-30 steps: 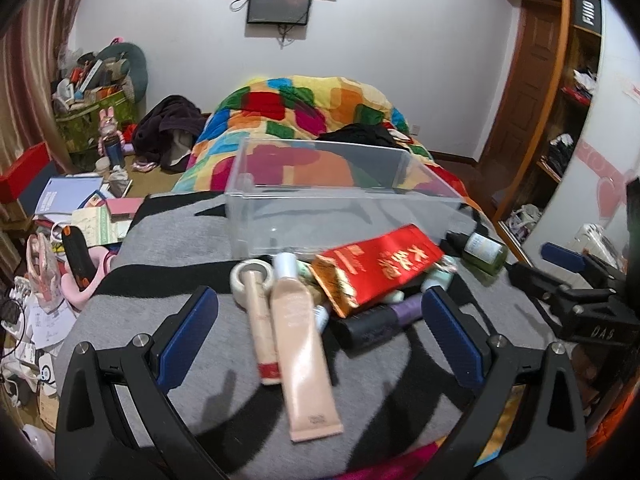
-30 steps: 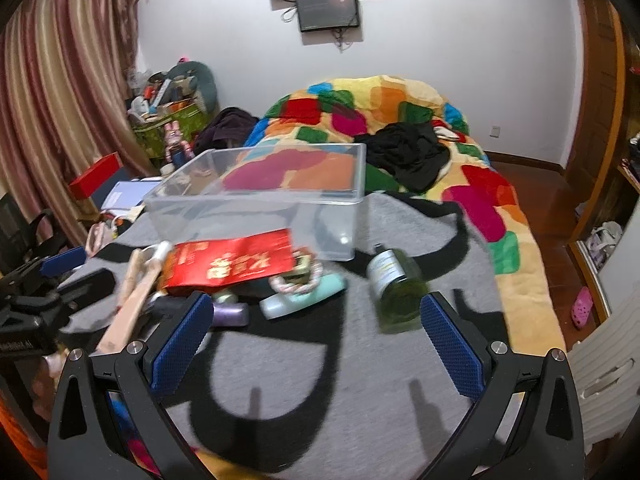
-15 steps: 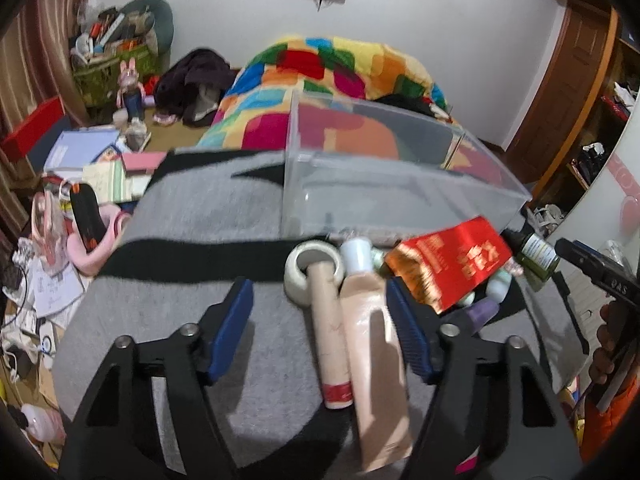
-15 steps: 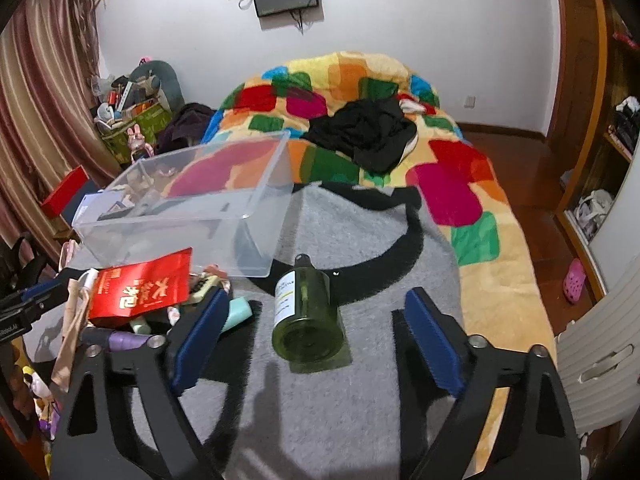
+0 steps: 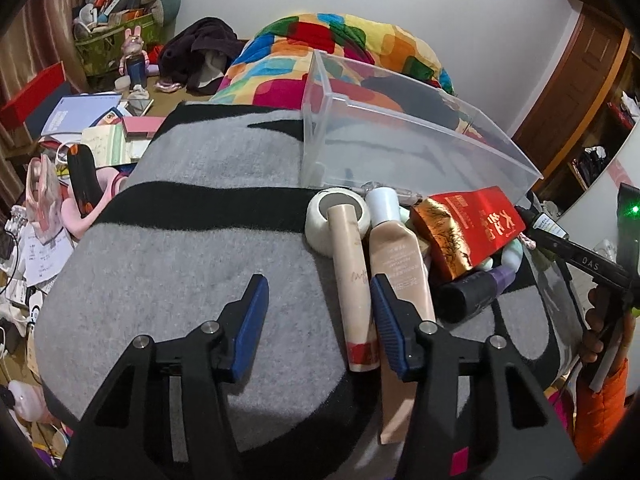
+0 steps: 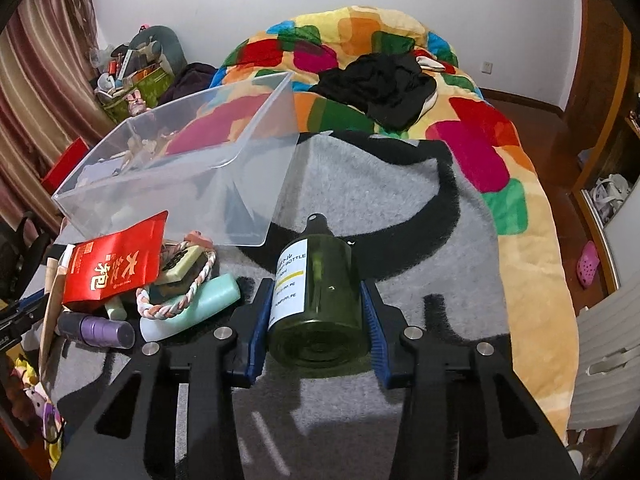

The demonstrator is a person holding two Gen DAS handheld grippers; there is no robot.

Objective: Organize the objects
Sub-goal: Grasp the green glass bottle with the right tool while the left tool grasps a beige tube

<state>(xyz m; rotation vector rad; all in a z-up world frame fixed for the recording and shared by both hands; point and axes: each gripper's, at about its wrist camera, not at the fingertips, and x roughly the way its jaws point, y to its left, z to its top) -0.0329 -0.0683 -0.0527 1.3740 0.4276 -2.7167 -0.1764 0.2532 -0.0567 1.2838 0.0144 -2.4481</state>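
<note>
both grippers were closing over the bed.
right gripper [image 6: 316, 316] pressed the green bottle [image 6: 316, 300]; left gripper [image 5: 320, 316] half open, empty, slim tube [image 5: 354, 280] between its fingers.

Clear glossy plastic bin [image 6: 168, 184]; fuzzy grey blanket [image 5: 192, 264]; shiny foil pouch [image 5: 468, 228].

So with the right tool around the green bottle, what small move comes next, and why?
Probably finish closing. The right tool has just been closing with the green bottle lying on its side between its pads, which sit at its flanks; then lift it toward the clear bin.
</note>
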